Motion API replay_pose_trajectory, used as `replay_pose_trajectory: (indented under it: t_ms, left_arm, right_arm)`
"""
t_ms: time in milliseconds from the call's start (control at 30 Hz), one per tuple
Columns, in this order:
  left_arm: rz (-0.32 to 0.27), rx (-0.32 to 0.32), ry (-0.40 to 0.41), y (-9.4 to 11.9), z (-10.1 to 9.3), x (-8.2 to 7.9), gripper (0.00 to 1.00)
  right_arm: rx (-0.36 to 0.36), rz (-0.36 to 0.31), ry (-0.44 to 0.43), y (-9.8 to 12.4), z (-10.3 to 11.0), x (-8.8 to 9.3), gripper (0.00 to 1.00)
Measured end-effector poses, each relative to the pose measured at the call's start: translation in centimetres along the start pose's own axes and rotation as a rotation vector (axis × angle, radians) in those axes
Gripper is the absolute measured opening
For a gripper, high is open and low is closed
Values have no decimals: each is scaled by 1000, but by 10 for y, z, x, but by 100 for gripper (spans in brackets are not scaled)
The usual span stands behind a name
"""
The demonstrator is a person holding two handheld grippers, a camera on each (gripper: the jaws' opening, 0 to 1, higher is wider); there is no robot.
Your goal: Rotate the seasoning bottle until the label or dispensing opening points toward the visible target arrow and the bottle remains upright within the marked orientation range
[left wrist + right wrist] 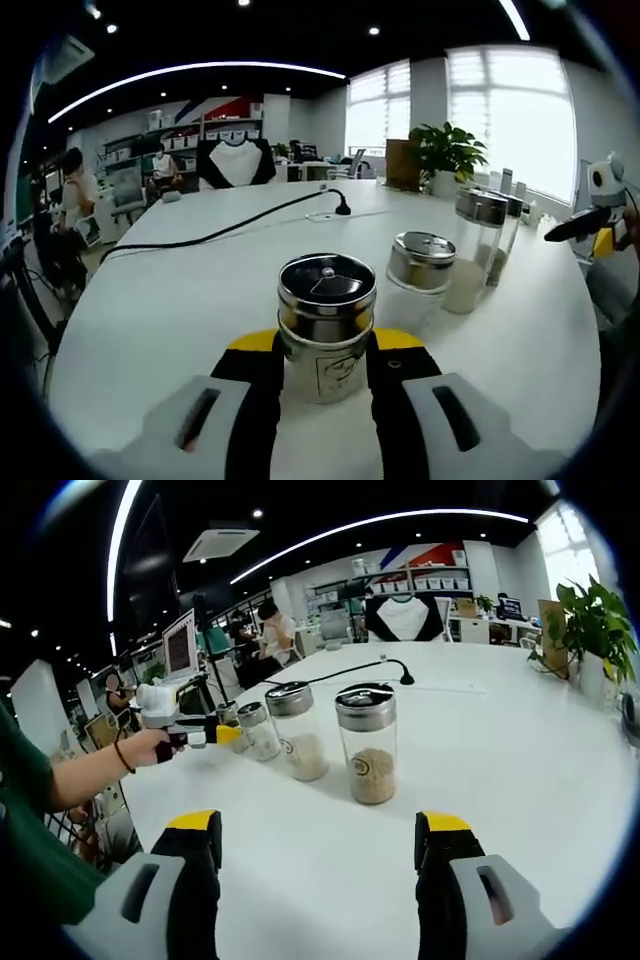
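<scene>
Left gripper view: a seasoning bottle (326, 325) with a metal lid is seen standing upright on the white table (180, 300), clasped between the black jaws of the left gripper (325, 375). Three more lidded jars (470, 250) are lined up to its right, and a black cable (230, 228) is laid across the table beyond. Right gripper view: the right gripper (318, 845) is held wide apart with nothing in it, near the glass jar (368, 742) of granules.

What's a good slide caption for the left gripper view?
Left gripper jaws closed around an upright metal-lidded seasoning bottle on a white table, three more bottles alongside.
</scene>
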State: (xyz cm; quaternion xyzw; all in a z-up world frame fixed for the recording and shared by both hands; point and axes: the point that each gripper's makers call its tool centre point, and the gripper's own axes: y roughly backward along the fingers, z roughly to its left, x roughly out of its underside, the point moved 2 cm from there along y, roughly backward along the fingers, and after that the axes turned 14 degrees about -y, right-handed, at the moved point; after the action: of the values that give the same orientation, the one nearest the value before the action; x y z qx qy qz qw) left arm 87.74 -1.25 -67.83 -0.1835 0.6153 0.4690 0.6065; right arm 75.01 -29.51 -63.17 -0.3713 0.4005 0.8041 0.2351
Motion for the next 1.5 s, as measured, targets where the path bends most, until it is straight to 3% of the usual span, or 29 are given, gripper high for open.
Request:
replay_pose_trajectory:
  t_ms: [400, 1500]
  left_arm:
    - [-1, -87, 41, -1, 1, 1, 34]
    - [25, -192, 90, 0, -1, 2, 34]
  right_arm:
    - [2, 2, -4, 0, -2, 1, 80]
    - [5, 9, -2, 1, 1, 3, 80]
